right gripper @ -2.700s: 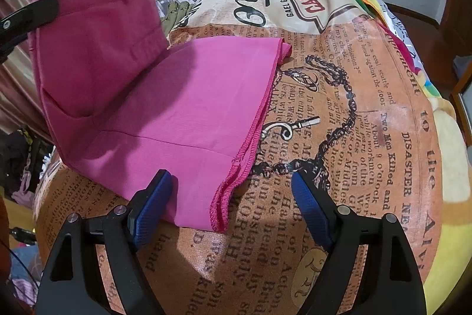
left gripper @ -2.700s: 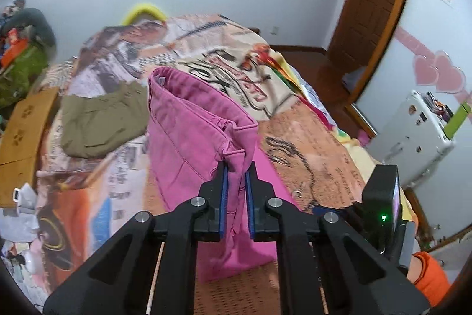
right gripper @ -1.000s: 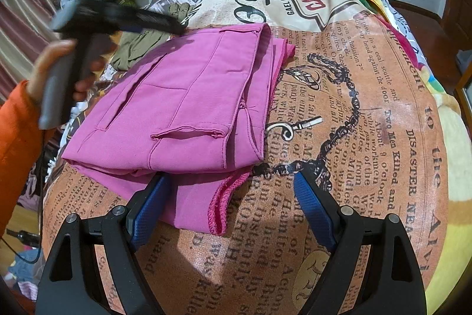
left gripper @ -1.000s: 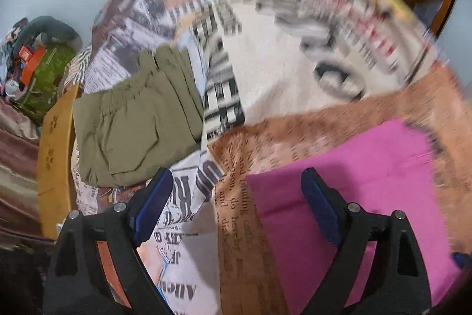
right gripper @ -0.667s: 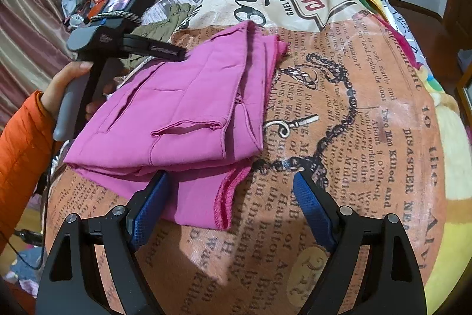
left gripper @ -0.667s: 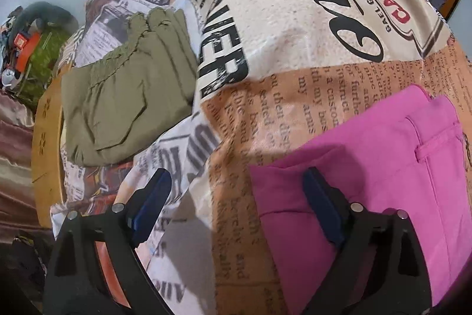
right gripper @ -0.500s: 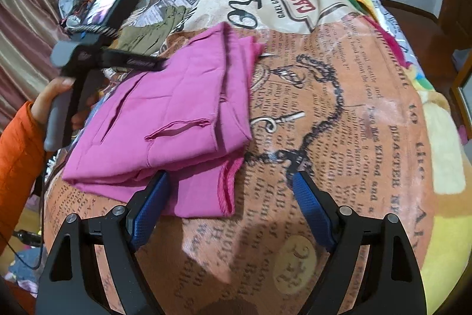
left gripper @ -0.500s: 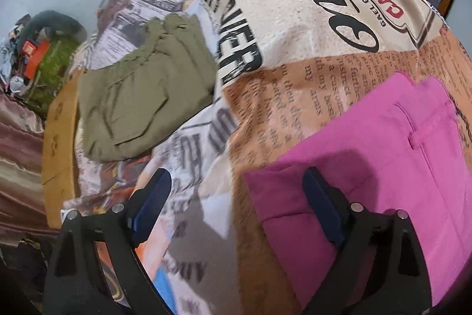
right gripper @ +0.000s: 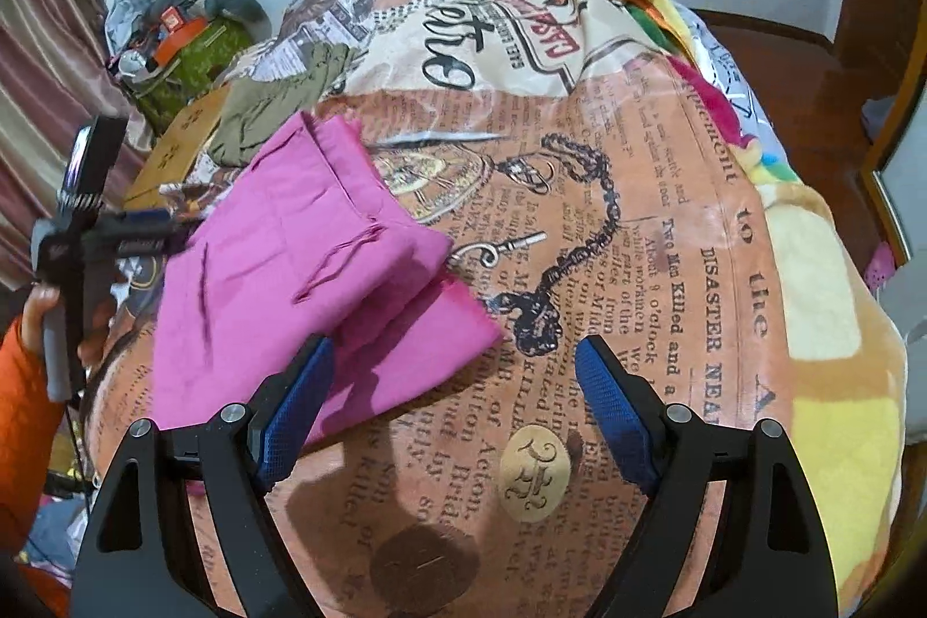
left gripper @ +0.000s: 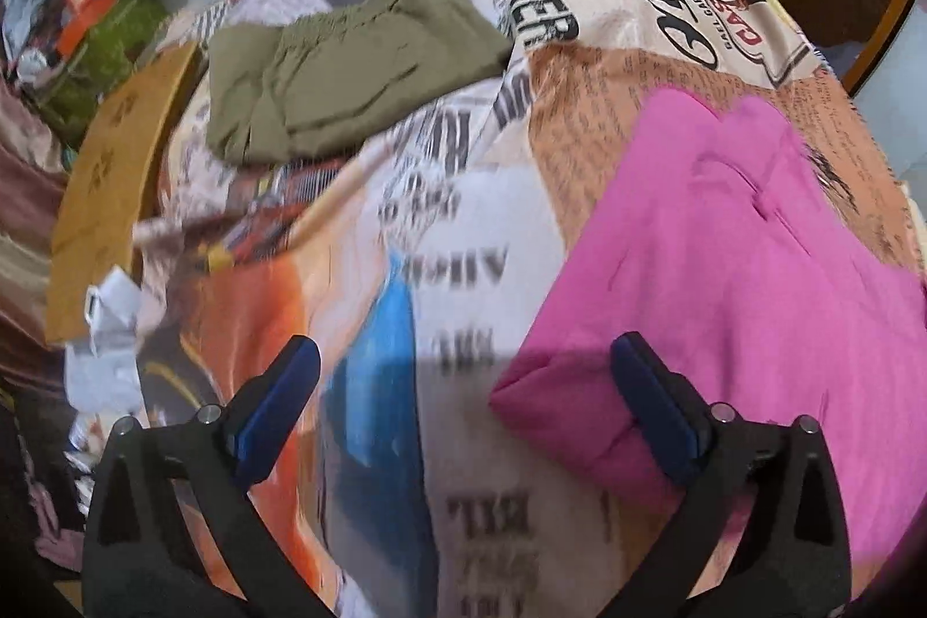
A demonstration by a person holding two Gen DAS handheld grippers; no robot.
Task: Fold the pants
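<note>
- The pink pants (right gripper: 301, 264) lie folded flat on the newspaper-print bedspread (right gripper: 666, 270), at about nine o'clock in the right wrist view and three o'clock in the left wrist view.
- The left gripper (left gripper: 463, 386) has just been opening its jaws; they stand wide apart, gripping nothing, and its right finger sits just beside the folded corner of the pants.
- The right gripper (right gripper: 452, 386) hangs with jaws spread, empty, above the near edge of the pants.
- Olive-green pants (left gripper: 347, 68) lie folded at eleven o'clock in the left wrist view, well apart from the pink pair.
- A hand (right gripper: 43, 305) in an orange sleeve (right gripper: 23, 415) holds the left gripper's handle.
</note>
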